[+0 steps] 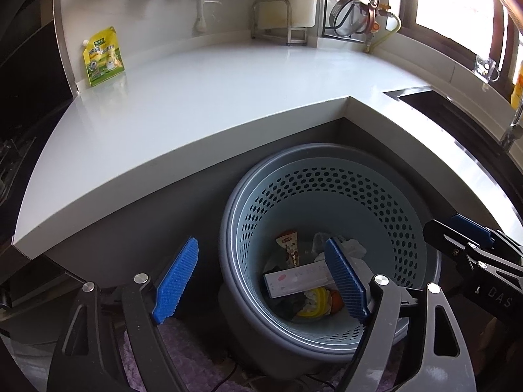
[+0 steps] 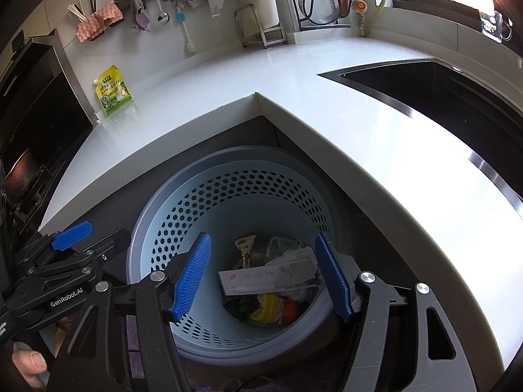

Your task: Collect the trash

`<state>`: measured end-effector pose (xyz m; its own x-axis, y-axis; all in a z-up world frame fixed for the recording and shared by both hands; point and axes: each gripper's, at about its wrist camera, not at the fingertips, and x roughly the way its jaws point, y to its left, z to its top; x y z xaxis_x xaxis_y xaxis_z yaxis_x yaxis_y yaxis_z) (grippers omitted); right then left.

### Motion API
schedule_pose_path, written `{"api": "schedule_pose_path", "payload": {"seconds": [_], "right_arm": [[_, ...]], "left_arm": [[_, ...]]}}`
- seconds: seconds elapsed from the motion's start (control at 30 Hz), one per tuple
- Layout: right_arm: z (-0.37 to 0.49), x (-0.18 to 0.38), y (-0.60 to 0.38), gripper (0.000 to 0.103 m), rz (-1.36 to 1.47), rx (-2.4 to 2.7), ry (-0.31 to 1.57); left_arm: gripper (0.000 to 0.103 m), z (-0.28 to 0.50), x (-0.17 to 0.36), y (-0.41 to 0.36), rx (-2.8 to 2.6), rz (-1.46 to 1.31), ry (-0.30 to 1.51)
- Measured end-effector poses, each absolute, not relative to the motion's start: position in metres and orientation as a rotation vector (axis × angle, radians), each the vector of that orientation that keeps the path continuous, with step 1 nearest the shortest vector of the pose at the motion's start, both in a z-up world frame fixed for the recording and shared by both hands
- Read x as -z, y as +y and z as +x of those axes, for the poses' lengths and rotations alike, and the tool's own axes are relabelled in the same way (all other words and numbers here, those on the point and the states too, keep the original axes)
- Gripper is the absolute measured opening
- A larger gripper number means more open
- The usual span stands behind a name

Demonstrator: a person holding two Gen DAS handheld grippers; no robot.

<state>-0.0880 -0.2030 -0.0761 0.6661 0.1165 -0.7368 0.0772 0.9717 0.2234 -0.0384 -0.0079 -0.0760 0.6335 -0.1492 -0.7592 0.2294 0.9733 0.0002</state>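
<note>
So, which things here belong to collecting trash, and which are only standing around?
For the job:
- perforated blue plastic trash basket
- flat white cardboard box inside it
- yellow-green spouted pouch on the counter, possibly trash

Just there:
- pink sponge cloth
- hanging steel ladle
- dark sink

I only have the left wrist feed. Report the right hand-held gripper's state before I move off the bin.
Observer: The right hand-held gripper is open over the basket and holds nothing.
Operator: Now tell me what the wall rack carries beyond my frame's top left.
Observer: A bunch of white sticks stands just above the pink cloth.
</note>
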Motion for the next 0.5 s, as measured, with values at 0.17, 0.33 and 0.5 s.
{"api": "schedule_pose_path", "payload": {"seconds": [0.17, 0.33, 0.5], "right_arm": [[-0.0877, 0.0757, -0.2035, 0.064, 0.241, -0.021, 0.843], [-0.088, 0.0742, -0.2021, 0.065, 0.225, -0.011, 0.838], [-0.0884, 0.0747, -0.2004, 0.066, 0.223, -0.008, 0.839]], "left_arm": [[0.082, -0.0382, 0.0756, -0.0074, 0.201, 0.105, 0.857], [0.083, -0.0384, 0.0746, -0.0054, 0.186, 0.104, 0.855], [0.086, -0.0384, 0.0732, -0.0042, 0.173, 0.104, 0.851]]}}
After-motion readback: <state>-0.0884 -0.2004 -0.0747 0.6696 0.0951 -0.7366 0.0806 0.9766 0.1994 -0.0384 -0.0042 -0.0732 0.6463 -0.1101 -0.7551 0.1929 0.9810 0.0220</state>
